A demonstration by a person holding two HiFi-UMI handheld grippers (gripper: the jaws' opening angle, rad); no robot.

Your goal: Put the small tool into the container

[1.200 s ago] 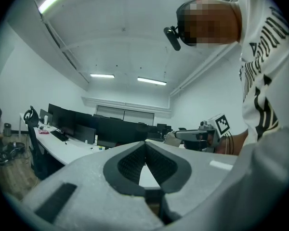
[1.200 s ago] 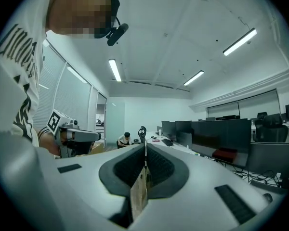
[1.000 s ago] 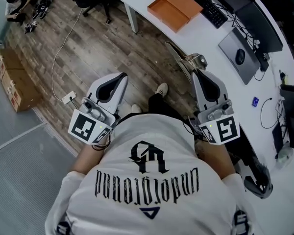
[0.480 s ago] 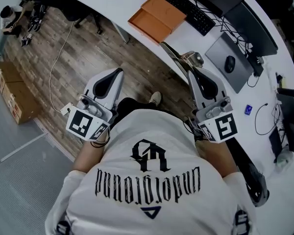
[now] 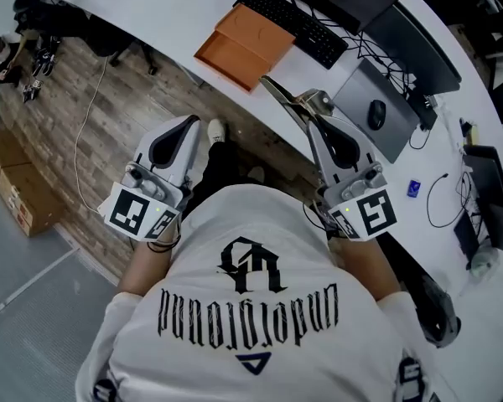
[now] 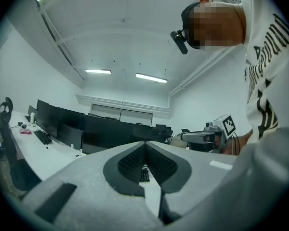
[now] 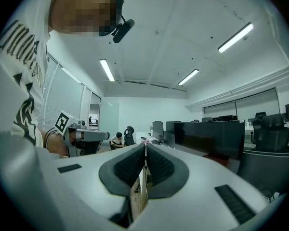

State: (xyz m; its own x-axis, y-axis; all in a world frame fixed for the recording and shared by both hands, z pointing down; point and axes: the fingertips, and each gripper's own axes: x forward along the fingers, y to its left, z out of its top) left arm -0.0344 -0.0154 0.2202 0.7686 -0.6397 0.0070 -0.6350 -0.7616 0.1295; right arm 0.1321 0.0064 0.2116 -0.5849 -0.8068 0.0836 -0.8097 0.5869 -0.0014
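**Small tool pinched in right claw, near the counter's edge**

The right claw (image 5: 313, 122) is pressed together on the small tool (image 5: 287, 97), a thin flat piece. In the right gripper view the tool (image 7: 139, 192) stands on edge between the dark ribbed pads of the claw (image 7: 145, 146). In the head view it sticks out past the claw's tips, over the near edge of the white counter (image 5: 151, 7). Its far end is close to an orange cardboard box (image 5: 245, 44) lying flat on the counter, but apart from it.

The left claw (image 5: 187, 124) is held over the wood floor (image 5: 92, 115), well apart from the right one. Its own view shows the pads of the claw (image 6: 145, 143) pressed together at the tips with nothing between them.

Further along the counter lie a black keyboard (image 5: 292, 19) and a mouse (image 5: 375, 114) on a grey pad.
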